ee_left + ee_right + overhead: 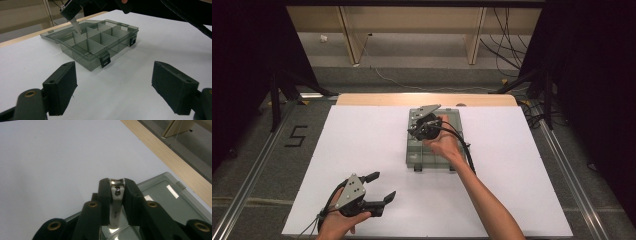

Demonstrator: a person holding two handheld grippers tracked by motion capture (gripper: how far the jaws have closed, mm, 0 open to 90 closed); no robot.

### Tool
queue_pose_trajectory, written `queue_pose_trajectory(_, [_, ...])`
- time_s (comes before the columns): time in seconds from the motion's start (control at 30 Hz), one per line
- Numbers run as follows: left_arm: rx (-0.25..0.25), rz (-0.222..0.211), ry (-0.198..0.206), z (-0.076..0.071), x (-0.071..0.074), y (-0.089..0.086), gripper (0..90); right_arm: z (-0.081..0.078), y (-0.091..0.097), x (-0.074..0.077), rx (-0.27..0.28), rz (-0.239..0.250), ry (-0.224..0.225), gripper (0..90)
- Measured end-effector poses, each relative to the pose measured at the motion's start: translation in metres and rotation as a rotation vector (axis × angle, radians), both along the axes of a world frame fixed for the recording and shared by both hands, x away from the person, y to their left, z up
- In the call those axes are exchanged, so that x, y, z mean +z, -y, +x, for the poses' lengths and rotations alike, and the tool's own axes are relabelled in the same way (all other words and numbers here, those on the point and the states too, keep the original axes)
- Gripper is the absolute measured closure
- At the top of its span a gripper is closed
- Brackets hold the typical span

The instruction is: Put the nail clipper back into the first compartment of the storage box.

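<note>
The right claw [117, 202] is clenched on a nail clipper [116, 206], poised over the open compartment box [82, 56] on the table [362, 150]; the left claw [113, 91] sits released nearby; an off-centre release could catch the clipper on a divider [96, 47], likely leaving it straddling two compartments.

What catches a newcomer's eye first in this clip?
The smoky clear box, lid open and compartments bare, sits mid-table toward the far edge. The right tool hangs over it, clamping a nail clipper pointed down into the box. The left tool sits wide open on the white table, near-left.
</note>
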State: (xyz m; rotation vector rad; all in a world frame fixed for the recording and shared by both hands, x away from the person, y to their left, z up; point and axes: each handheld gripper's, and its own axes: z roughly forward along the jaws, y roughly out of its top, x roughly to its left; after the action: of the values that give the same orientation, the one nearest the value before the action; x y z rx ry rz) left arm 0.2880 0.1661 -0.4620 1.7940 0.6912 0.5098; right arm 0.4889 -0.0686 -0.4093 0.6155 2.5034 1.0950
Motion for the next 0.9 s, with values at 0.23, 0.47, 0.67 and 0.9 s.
queue_pose_trajectory(0.23, [0.0, -0.002, -0.001, 0.0, 0.0, 0.0, 19.8, 0.003, -0.003, -0.007, -0.013, -0.003, -0.011, 77.2])
queue_pose_trajectory(0.47, [0.001, -0.004, 0.0, 0.0, 0.0, 0.0, 19.8, 0.005, -0.007, -0.015, -0.02, -0.027, -0.028, 77.2])
queue_pose_trajectory(0.67, [0.001, -0.004, 0.001, 0.0, 0.0, 0.0, 19.8, 0.007, -0.006, -0.019, -0.022, -0.047, -0.062, 77.2])
queue_pose_trajectory(0.9, [0.001, -0.004, 0.0, -0.001, 0.0, 0.0, 19.8, 0.008, -0.007, -0.025, -0.044, -0.061, -0.091, 77.2])
